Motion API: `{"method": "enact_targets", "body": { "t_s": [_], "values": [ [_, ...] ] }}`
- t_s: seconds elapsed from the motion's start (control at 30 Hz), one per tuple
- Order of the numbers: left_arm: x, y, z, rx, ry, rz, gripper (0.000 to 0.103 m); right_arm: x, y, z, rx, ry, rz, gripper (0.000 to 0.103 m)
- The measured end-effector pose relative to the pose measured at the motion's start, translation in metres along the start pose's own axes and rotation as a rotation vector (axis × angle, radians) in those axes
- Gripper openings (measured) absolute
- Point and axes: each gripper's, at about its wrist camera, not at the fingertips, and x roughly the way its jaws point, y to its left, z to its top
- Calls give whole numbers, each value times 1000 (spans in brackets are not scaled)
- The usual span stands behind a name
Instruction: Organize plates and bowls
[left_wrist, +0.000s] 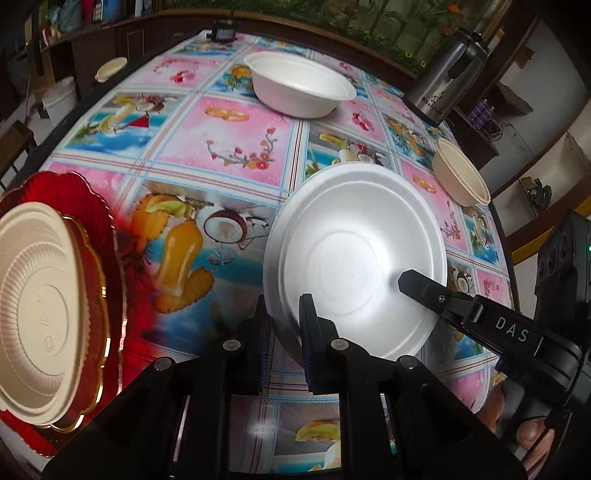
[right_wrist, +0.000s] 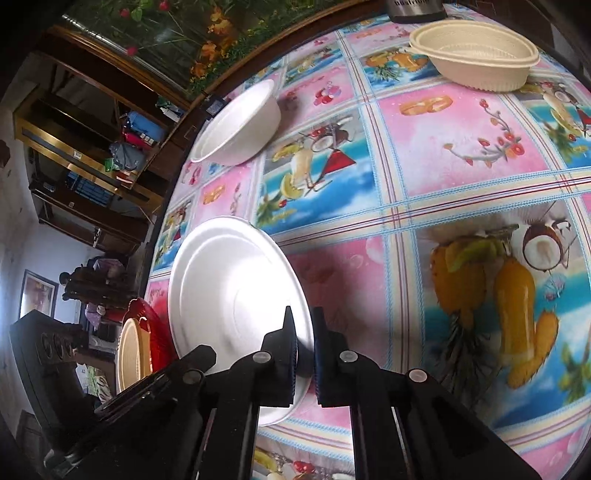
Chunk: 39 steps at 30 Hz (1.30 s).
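I am holding a wide, shallow white foam plate (left_wrist: 354, 258) by its rim from two sides, tilted above the counter (left_wrist: 236, 136): my left gripper (left_wrist: 282, 317) is pinching the near edge, one black finger on each face, and my right gripper (right_wrist: 303, 332) is closing tight on the opposite edge, its thin finger reaching across the plate's smooth, matte inner face in the left wrist view. The plate's pressed centre ring and stepped rim are catching a soft sheen. The counter is wearing a glossy plastic cloth printed in pink and blue squares with fruit, coconuts and flowers. Far across it a deep white foam bowl (left_wrist: 301, 85) is sitting upright, and near the right edge a cream ribbed plastic bowl (left_wrist: 461, 177) is standing with a second one apparently nested inside it, as the right wrist view suggests. At the left, a red scalloped plate with a gold rim (left_wrist: 92, 229) is lying under a cream round plastic lid-like dish with fine radial ribs (left_wrist: 40, 314); both are cut off by the frame, so I cannot tell their full outline. A brushed steel flask (left_wrist: 443, 85) is standing at the far right edge, its top cropped. The room beyond is blurring into dark shelves.
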Motion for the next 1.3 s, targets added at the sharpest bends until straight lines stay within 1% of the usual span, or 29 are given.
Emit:
{"method": "enact_targets", "body": {
  "t_s": [0.2, 0.33, 0.47, 0.8, 0.93, 1.1, 1.2, 1.3],
  "values": [
    [-39, 7, 0, 35, -144, 36, 13, -20, 32, -7, -63, -41, 23, 7],
    [-60, 24, -2, 26, -207, 48, 13, -29, 62, -11, -115, -65, 43, 7],
    [-74, 40, -2, 16, -241, 56, 13, -30, 87, -15, -149, -71, 69, 7],
    [-92, 73, -18, 0, -283, 82, 13, -13, 118, -30, -189, -45, 128, 7],
    [-97, 84, -27, 4, -322, 122, 13, -4, 127, -39, -199, -31, 160, 7],
    [-106, 100, -39, 11, -394, 233, 13, 11, 139, -55, -222, -22, 221, 7],
    [-114, 110, -45, -4, -434, 283, 13, 23, 149, -65, -239, -2, 253, 7],
    [-121, 120, -49, -32, -456, 310, 13, 36, 163, -72, -255, 29, 274, 7]
  ]
}}
